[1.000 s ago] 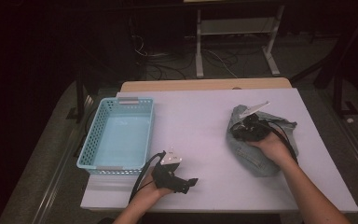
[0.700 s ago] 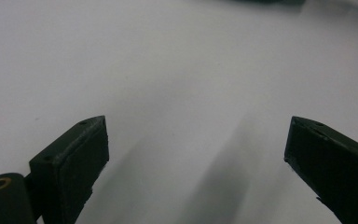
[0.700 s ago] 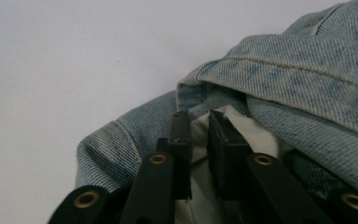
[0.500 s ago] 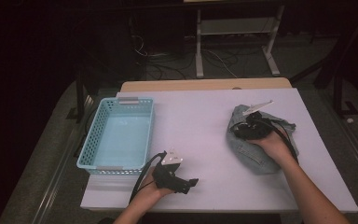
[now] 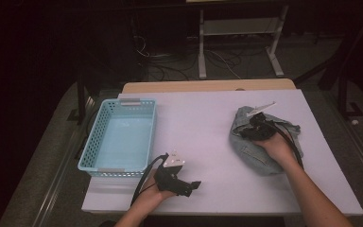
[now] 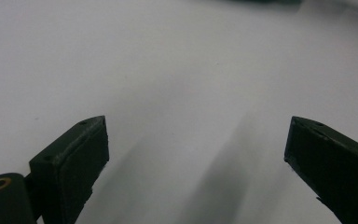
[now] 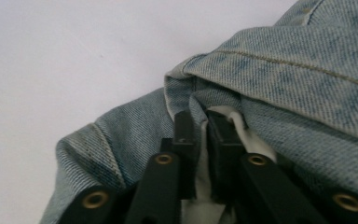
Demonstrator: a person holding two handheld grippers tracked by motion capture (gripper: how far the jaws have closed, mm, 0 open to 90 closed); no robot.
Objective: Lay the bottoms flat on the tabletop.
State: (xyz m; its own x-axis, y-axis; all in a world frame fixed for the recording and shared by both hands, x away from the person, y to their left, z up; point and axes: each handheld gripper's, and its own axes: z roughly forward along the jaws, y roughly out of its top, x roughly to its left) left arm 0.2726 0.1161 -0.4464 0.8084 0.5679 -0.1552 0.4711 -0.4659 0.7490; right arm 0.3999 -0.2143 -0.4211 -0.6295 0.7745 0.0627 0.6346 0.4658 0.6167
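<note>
resting low on the near edge of the desk [image 5: 208, 113]: left tool [image 5: 194, 185], gripped in the left hand [image 5: 163, 187], lying roughly level and aiming toward the right side of the desk. showing in the left gripper view as two black pads [image 6: 81, 161] standing wide apart over bare desk surface, nothing between them. keeping the same place as in the earlier high views; judged as parked and waiting.

standing just beyond and to the left of that hand: light blue basket [image 5: 120, 137], holding nothing, well apart from the garment.

lying on the right half of the desk: crumpled denim garment [image 5: 260, 151], bunched into a rounded heap.

pressing down into the heap from above: right tool [image 5: 245, 134], carried by the right hand [image 5: 276, 144], forearm entering from the near right corner and angling inward, wrist bent so the tool points toward the far left edge of the heap. having just been re-closing after a brief widening, now pinching narrow. showing in the right gripper view as pads [image 7: 184, 135] nearly together, clamping a fold of denim and pale lining at a seam edge.

judging the change as a re-grip: a firmer bite on the fabric secured, hand barely shifted, garment not yet lifted. likely preparing for a lift and carry toward the basket.
</note>
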